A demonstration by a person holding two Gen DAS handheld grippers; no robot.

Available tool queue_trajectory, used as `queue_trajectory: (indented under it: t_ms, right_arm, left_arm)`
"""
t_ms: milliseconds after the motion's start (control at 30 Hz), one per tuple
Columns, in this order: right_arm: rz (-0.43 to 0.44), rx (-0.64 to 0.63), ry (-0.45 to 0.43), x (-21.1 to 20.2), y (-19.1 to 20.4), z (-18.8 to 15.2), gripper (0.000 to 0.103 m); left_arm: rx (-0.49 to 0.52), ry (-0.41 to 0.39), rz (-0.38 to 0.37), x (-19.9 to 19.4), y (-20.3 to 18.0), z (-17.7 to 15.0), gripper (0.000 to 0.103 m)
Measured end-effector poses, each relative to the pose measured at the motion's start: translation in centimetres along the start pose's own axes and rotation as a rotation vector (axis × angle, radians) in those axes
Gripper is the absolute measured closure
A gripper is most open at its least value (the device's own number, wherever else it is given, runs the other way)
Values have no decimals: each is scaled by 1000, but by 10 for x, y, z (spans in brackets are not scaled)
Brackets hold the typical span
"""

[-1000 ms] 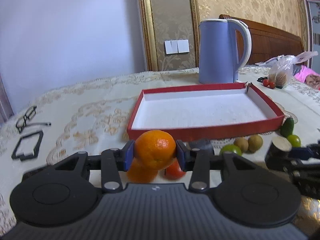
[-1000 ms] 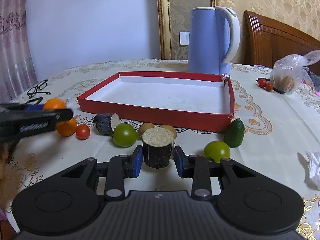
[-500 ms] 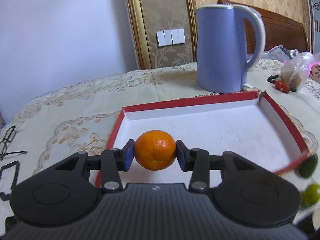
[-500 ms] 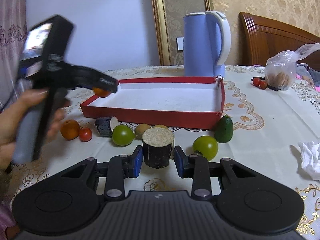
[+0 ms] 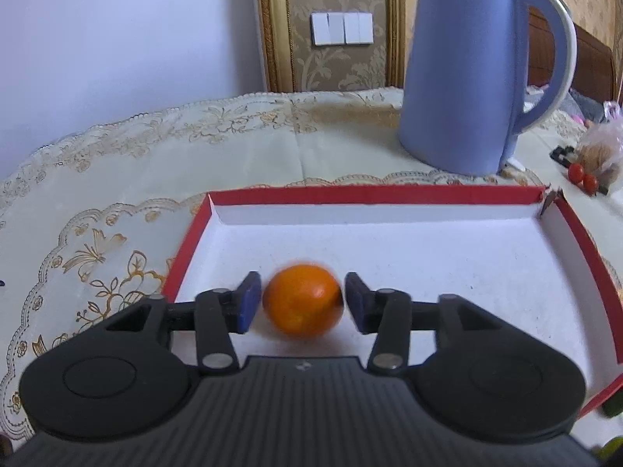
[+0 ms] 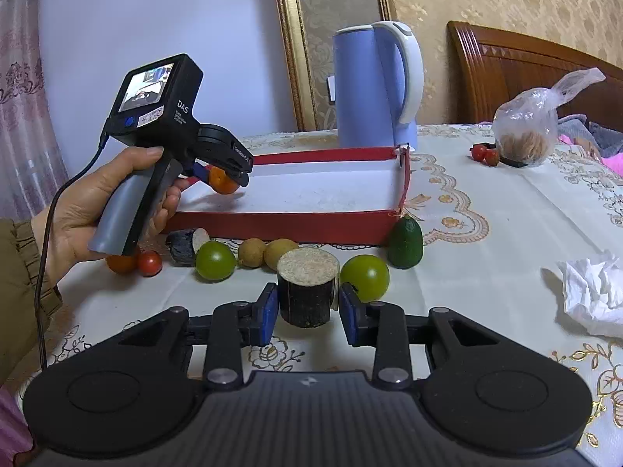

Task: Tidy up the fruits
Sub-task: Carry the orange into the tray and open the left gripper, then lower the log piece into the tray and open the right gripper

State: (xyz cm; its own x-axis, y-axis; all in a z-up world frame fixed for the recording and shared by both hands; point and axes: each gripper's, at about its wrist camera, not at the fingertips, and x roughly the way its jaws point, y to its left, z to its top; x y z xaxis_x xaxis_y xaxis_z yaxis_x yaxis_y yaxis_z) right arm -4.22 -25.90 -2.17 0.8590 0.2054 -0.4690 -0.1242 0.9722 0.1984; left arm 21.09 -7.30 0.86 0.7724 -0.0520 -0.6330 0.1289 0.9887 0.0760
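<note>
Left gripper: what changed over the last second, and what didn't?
The left gripper carried the orange from the fruit row over the red tray. Its jaws have just been opening; gaps show beside the orange, so it is let go. The right gripper stayed shut on the dark cut cylinder; other fruit unmoved.

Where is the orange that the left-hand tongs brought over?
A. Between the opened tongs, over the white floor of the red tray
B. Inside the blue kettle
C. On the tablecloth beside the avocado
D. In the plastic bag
A: the orange sits between the left tongs, whose blue pads have just opened and stand clear of it, within the red tray.
</note>
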Motion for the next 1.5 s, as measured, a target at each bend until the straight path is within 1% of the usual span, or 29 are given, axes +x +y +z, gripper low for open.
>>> queue_trajectory:
  t_ms: [33,67,100,167,233,267,333,400,467,567,667,767,833,967,1033,1100,1167,1233,1333,1500]
  right_arm:
    - [2,1,0,0,0,0,70]
    - [3,1,0,0,0,0,70]
    - [3,1,1,0,0,0,70]
    - [4,-1,-1,0,2,0,70]
    - [6,-5,-4,1,4,2,70]
    - [7,-10,-5,1,5,2,70]
    - [10,-18,-10,2,9,5,70]
    - [12,-30,-13,5,12,9,70]
    - [11,-39,-15,9,15,13,70]
    - [3,-53,-15,17,17,24,70]
    - [-9,-57,-16,30,15,39,70]
    - [0,-42,-6,44,10,54,70]
    - [-2,-34,8,57,6,65,70]
    - [-40,-39,24,82,2,84,70]
    - [-49,-17,41,97,-4,94,70]
    - [-55,11,57,109,-11,101,70]
    - [-80,33,75,124,-18,109,70]
    - [-111,30,86,135,-21,115,70]
    - [-133,38,103,149,-23,124,70]
    - [-206,12,131,171,-21,131,70]
  left_arm:
    - [1,-14,10,-2,0,0,34]
    - [9,-33,25,-6,-1,0,28]
    - [17,-50,36,-11,-1,-1,25]
    - [39,-81,43,-22,-2,-2,24]
    - [44,-106,47,-37,0,-6,15]
    - [44,-126,52,-45,2,-10,13]
    - [45,-166,67,-63,6,-21,4]
    - [42,-198,96,-78,11,-35,0]
    - [33,-230,119,-93,15,-53,0]
    - [21,-254,137,-108,22,-79,0]
    - [-2,-250,137,-114,30,-102,0]
    - [-21,-231,124,-117,38,-118,0]
    - [-40,-225,111,-119,43,-124,0]
    - [-64,-218,75,-126,53,-131,0]
    - [-71,-220,63,-126,55,-133,0]
    - [-84,-228,66,-127,56,-135,0]
    - [-97,-231,58,-127,59,-135,0]
    - [-123,-231,67,-127,62,-135,0]
    - [-156,-227,72,-127,66,-136,0]
    - [-169,-220,71,-126,69,-136,0]
